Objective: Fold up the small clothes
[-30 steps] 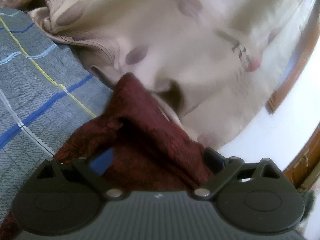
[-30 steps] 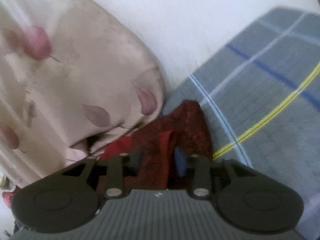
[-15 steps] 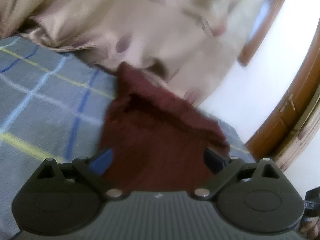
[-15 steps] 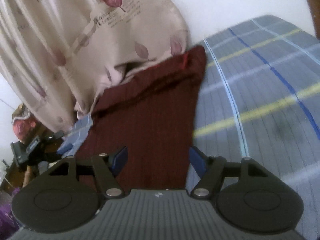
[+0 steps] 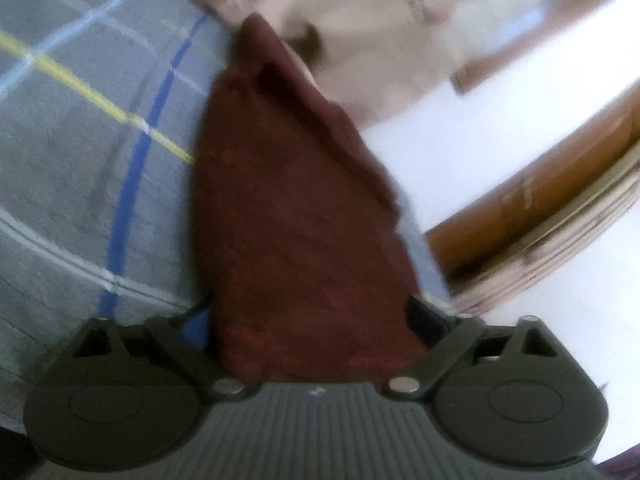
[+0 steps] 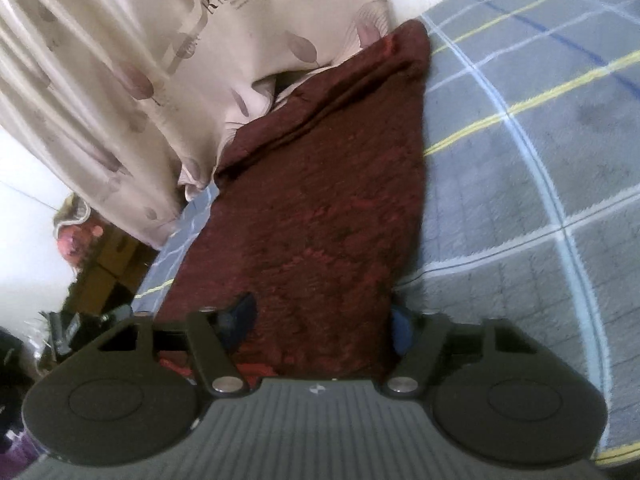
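The left gripper [image 5: 310,324] had just been drawing its jaws inward, the near edge of the dark red cloth [image 5: 296,216] filling the gap between them; whether the pads pressed it I could not tell. From there the cloth ran straight ahead as a narrowing strip, lying on the grey checked blanket [image 5: 80,184], which spread out to the gripper's left. The right gripper [image 6: 320,326] had likewise been narrowing, its fingers [image 6: 401,330] straddling its end of the dark red cloth [image 6: 320,200], grip unclear. Beyond the cloth's far end hung a beige leaf-print curtain [image 6: 140,60], touching it.
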Demonstrator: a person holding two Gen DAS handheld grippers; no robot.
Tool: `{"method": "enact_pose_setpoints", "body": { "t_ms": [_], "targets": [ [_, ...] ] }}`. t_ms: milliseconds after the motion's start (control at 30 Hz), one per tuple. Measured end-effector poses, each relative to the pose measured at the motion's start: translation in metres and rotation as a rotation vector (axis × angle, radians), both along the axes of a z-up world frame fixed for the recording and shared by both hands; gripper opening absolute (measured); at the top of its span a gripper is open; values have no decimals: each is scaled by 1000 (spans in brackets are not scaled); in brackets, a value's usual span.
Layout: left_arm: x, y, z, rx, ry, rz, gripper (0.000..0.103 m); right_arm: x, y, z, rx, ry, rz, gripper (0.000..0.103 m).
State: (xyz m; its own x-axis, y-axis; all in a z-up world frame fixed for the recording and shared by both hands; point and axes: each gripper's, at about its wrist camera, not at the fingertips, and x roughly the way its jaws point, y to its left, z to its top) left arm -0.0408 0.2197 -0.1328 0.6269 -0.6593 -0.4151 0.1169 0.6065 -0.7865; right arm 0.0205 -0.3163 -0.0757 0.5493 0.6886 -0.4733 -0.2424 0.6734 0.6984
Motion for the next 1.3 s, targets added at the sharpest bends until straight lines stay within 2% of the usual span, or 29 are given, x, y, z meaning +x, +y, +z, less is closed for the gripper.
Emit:
{"method": "enact_pose_setpoints", "body": {
  "t_ms": [67,133,200,400,500,567,600,667,700,733,767,800,833,867,967,1133,1300],
  "targets": [
    [1,-3,-9,-4,32,2,36,3,-4,-10,27,53,-21,24],
    [-1,-7,-15,14,48,23,22,2,-9,-17,70,74,-36,22],
    [-4,-5,-17,-14,43,44,22,1,-11,-20,97,81,-44,21],
    [-8,-8,-9,-2,-3,20,22,-2,-16,-22,135,89,-38,20],
    [-5,-11,-2,55,1,8,22,0,-20,-24,157,107,-35,22],
    [1,-13,-4,57,30,0,36,1,-22,-27,195,125,-39,29],
    [4,-12,-6,47,38,2,37,0,-23,-26,207,125,-38,31],
    [3,-14,-6,13,15,0,49,0,-20,-24,200,128,-38,33],
    [2,-17,-3,32,-6,-6,49,0,-20,-23,194,129,-38,33],
    [1,-21,-2,63,-18,-13,48,0,-19,-22,186,127,-36,33],
    [1,-26,-1,96,-22,-17,43,0,-18,-22,175,121,-33,32],
    [1,-28,-1,109,-23,-9,35,-1,-15,-20,153,109,-30,31],
    [1,-30,-2,114,-14,-1,17,-2,-13,-19,126,101,-31,20],
    [0,-31,0,125,-22,12,15,-2,-12,-20,114,101,-39,19],
    [-6,-32,9,134,-74,43,14,-5,-13,-20,136,77,-51,17],
    [-10,-23,21,44,-107,92,14,-8,-23,-12,228,43,-72,16],
    [-20,-27,33,49,-142,82,13,-15,-28,-1,275,-1,-68,16]
  ]
}}
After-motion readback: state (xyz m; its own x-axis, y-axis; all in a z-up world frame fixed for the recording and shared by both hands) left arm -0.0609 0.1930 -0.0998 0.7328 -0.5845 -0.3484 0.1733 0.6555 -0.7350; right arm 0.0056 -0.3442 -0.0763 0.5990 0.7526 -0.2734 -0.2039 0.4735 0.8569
